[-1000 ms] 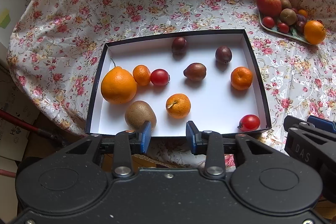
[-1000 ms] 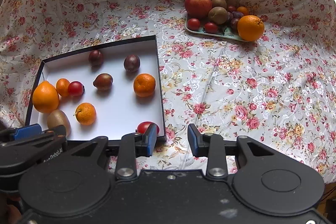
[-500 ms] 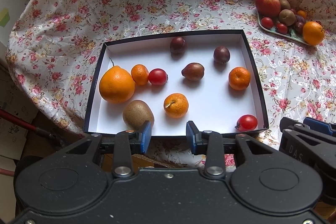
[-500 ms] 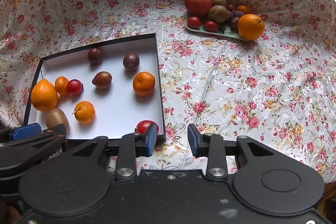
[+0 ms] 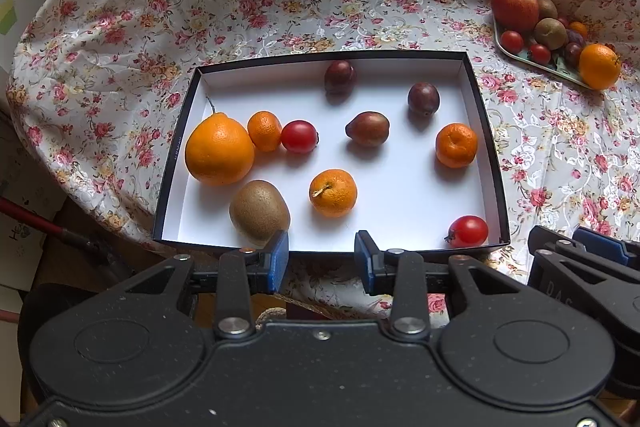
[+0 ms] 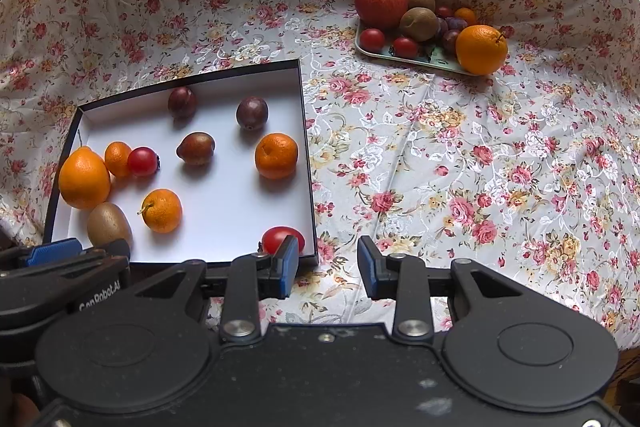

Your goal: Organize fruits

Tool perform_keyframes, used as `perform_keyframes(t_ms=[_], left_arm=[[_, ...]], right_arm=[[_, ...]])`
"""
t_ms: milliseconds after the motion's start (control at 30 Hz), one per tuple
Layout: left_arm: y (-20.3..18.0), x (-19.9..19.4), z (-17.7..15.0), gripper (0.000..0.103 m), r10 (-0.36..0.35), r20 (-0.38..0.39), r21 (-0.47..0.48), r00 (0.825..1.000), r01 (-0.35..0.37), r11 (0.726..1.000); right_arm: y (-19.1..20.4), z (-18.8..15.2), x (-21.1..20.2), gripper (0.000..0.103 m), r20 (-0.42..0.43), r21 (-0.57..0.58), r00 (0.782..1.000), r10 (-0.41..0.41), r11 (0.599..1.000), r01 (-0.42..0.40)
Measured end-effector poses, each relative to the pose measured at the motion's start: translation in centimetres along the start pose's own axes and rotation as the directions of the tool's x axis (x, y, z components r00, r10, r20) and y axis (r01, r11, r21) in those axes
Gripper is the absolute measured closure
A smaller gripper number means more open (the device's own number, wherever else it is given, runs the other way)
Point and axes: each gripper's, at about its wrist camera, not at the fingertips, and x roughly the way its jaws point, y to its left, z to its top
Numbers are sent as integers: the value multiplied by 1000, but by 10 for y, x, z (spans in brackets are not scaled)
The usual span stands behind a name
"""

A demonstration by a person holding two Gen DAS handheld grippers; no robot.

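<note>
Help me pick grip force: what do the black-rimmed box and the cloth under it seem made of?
Box: likely cardboard, thin straight walls, matte white inside, black outside. Cloth: seemingly a glossy synthetic or coated fabric, with shiny wrinkles and a printed floral pattern.

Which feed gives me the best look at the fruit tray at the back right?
The right wrist view: the pale green rectangular tray sits fairly central there, with its apple, kiwis, tomatoes, plums and large orange distinct. In the left wrist view the same tray is squeezed against the right edge, small and distorted.
</note>
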Motion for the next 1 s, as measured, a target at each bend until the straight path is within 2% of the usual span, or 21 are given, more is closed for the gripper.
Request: perform_keyframes(t_ms=[1000], left_arm=[[-2,3,-1,58,-8,-21,10,1000,8,1000]], right_arm=[[0,1,4,67,-18,-3,1000,2,1000,-2]])
